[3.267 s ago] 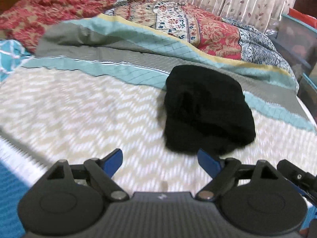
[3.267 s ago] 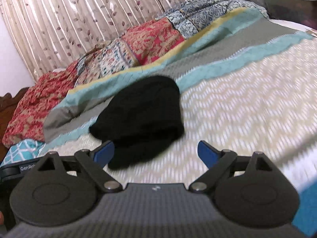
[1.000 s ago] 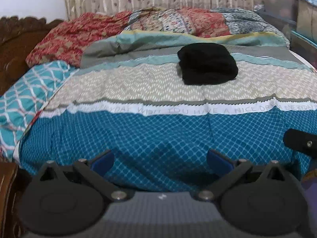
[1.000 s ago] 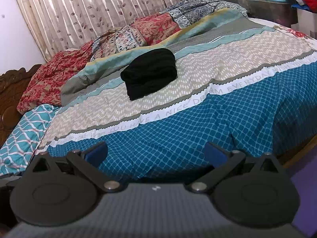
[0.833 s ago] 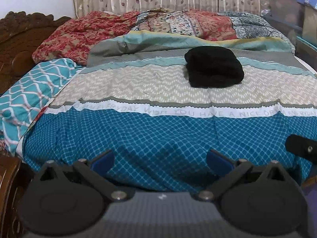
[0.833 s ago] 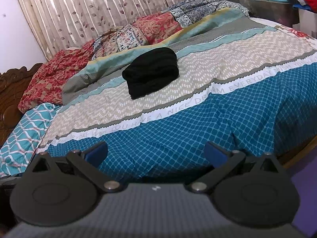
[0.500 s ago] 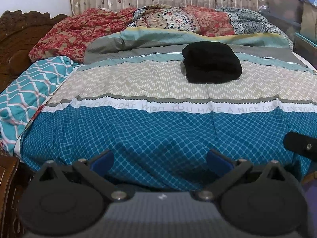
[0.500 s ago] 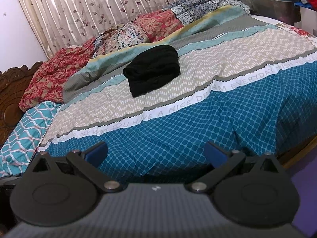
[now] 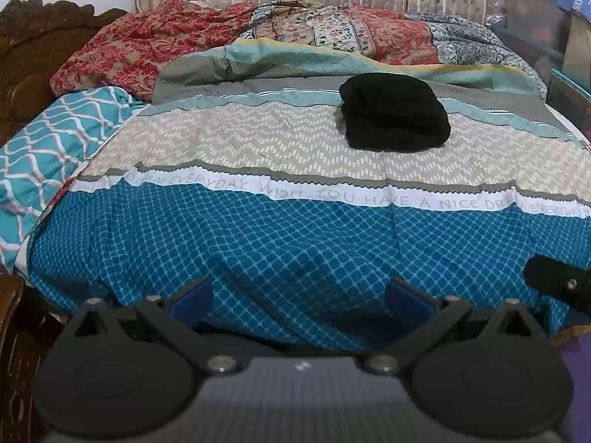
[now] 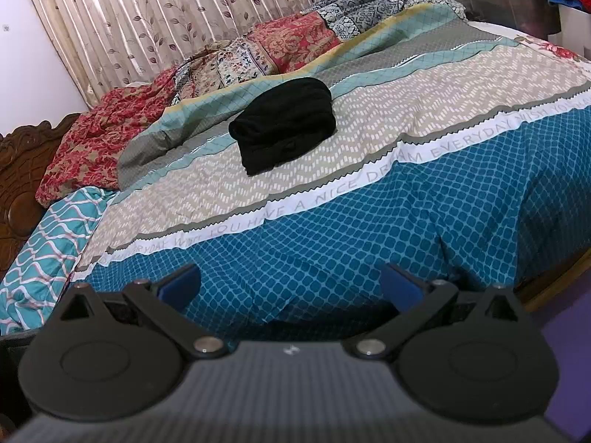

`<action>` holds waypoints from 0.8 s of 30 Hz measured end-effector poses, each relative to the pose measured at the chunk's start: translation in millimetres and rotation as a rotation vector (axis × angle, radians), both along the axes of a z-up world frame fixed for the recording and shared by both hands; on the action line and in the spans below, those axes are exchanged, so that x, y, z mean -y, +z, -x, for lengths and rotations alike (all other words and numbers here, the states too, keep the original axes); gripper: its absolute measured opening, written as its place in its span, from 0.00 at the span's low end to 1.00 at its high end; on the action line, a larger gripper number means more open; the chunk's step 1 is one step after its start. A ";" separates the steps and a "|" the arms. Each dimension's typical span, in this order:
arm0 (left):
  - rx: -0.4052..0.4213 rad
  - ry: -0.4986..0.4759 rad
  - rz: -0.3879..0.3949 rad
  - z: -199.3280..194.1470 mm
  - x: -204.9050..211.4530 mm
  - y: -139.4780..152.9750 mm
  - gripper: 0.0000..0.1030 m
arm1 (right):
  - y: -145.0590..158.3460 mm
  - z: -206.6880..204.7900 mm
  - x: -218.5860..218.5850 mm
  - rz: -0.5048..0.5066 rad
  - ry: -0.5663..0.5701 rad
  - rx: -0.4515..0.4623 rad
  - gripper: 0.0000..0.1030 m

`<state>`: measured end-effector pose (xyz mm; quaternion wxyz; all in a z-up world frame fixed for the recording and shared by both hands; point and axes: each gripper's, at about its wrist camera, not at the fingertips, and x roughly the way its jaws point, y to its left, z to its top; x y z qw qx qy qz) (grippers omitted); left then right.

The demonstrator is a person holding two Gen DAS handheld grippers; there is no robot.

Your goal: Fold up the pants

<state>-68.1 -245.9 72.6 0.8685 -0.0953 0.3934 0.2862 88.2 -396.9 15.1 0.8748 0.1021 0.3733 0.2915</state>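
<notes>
A: Left wrist view, item one?

B: Black pants (image 9: 394, 112), recorded right of centre in the upper half of the frame, laid as a compact folded bundle on the beige zigzag band of the bed (image 9: 295, 251). Left gripper (image 9: 298, 299) noted at lower centre, blue fingers spread wide, nothing held; it is kept well apart from the pants, off the near edge of the bed.

A: Containers?

B: Storage bins (image 9: 532, 22) are listed at the upper right edge, lidded; contents cannot be made out. A red item is seen on top.

A: Right wrist view?

B: The pants (image 10: 284, 125) are entered slightly left of centre, upper half, on the same beige band, touching the grey-teal stripe behind. The right gripper (image 10: 290, 286) is shown at lower centre, likewise fully parted and empty. A clear tub (image 10: 506, 3) is catalogued at upper right, with clothes stacked beside it at the frame edge; what lies inside the tub cannot be told.

A: Step in hand, and how it is best done?

B: The fold is judged complete, with both grippers held clear. If a tidy finish is wanted, the bundle should be left undisturbed; any stray edge would best be pressed flat from above rather than pinched, since the soft bedding would let a pulled layer drag the stack open.
</notes>
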 end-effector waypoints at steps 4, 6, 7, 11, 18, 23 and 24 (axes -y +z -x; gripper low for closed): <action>-0.013 0.011 -0.038 -2.6 2.0 1.7 1.00 | -0.1 -0.1 0.0 0.000 -0.001 -0.001 1.00; -0.014 0.009 -0.049 -3.9 2.9 3.0 1.00 | 0.1 -0.2 0.5 0.000 -0.001 0.000 1.00; -0.013 0.009 -0.058 -4.6 3.7 4.0 1.00 | 0.0 -0.6 1.0 -0.001 0.000 0.003 1.00; 0.012 0.009 -0.102 -4.7 5.4 10.6 1.00 | 3.5 2.9 0.3 -0.001 -0.004 0.030 1.00; 0.062 0.008 -0.158 -5.0 8.3 24.6 1.00 | 10.4 8.8 -2.3 0.003 -0.012 0.087 1.00; 0.051 -0.010 -0.193 -7.4 12.6 28.2 1.00 | 10.7 8.7 -4.7 0.004 -0.020 0.089 1.00; 0.047 -0.013 -0.199 -7.8 13.0 27.8 1.00 | 10.6 8.6 -5.0 0.004 -0.021 0.088 1.00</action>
